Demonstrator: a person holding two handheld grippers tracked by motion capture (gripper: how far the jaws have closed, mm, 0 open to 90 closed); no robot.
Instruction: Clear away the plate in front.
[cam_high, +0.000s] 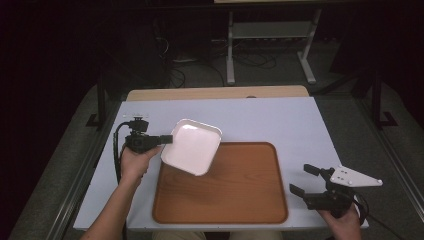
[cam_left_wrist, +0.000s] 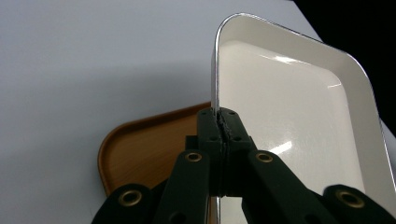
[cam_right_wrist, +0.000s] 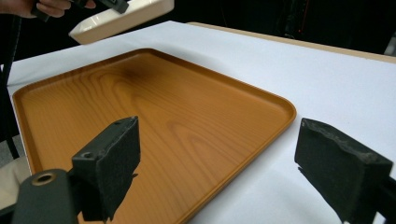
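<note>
A white, square-cornered plate (cam_high: 192, 146) hangs in the air left of centre in the high view, tilted so its shallow inside faces up and toward the camera, one corner pointing to the upper right and the opposite one hanging over the upper-left corner of the wooden tray (cam_high: 235, 192). The left gripper (cam_high: 167, 139) has its jaws clamped shut on the plate's left rim, and the left hand (cam_high: 134, 162) carries it from below. In the left gripper view the black jaws pinch the thin rim edge-on, the plate (cam_left_wrist: 289, 116) rising to the upper right with a curved corner of the tray (cam_left_wrist: 140, 149) below it. The right gripper view looks across the tray's bare wood grain (cam_right_wrist: 154, 121) and catches the plate's underside (cam_right_wrist: 121, 18) at the upper left, lifted off the white table (cam_right_wrist: 355, 84). The right gripper (cam_high: 304, 179), held at the lower right beside the tray's edge, has its padded jaws spread wide with nothing between them.
</note>
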